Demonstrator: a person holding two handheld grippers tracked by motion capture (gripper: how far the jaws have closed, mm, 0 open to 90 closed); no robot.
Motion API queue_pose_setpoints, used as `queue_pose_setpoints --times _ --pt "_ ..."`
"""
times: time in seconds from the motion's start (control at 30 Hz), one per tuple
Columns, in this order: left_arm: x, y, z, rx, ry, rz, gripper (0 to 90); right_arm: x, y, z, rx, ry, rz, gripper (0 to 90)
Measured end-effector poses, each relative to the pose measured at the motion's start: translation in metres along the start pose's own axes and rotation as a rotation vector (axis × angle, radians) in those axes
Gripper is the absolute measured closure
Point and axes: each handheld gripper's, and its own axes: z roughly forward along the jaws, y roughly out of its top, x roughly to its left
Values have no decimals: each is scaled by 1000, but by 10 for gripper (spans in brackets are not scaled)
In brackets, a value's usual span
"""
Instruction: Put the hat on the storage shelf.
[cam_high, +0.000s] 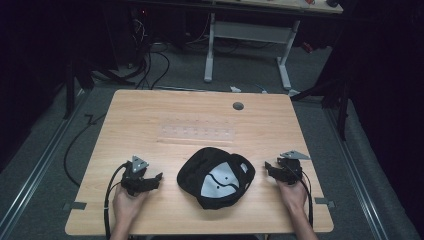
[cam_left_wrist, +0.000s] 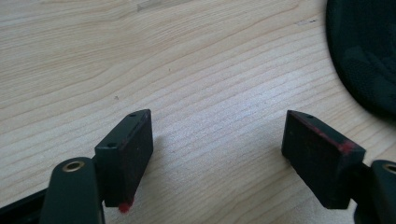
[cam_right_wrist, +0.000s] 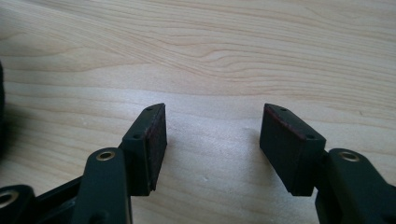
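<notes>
Cap (cam_high: 216, 178), black and lying upside down with its pale lining and brim facing up, sat on the near middle of the wooden table (cam_high: 150, 115) in the high view, between the two grippers and apart from both. That view also showed the left gripper (cam_high: 156, 178) and right gripper (cam_high: 268, 167) each held by a hand near the table's front edge, and a clear plastic strip (cam_high: 196, 133) lying flat beyond the cap.

The left gripper view showed its jaws spread wide over bare wood grain, holding nothing, with the cap's dark, finely textured curve (cam_left_wrist: 364, 51) at the upper right.

The right gripper view showed blocky black jaws with reddish worn pads, likewise wide apart and empty, over pale grained wood.
</notes>
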Motion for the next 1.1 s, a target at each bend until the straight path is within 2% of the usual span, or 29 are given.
queue_pose_setpoints --times 0.43,0.53,0.73,1.1 --pt "0 0 0 -1 2 -1 252 5 -2 -19 -43 61 15 436" --pt "0 0 0 -2 3 -1 252 8 -1 -28 -61 87 8 434" --pt "0 0 0 -3 5 -2 252 12 0 -34 -73 119 -7 434" --pt "0 0 0 -3 6 -3 252 27 11 -46 -123 189 -45 430"
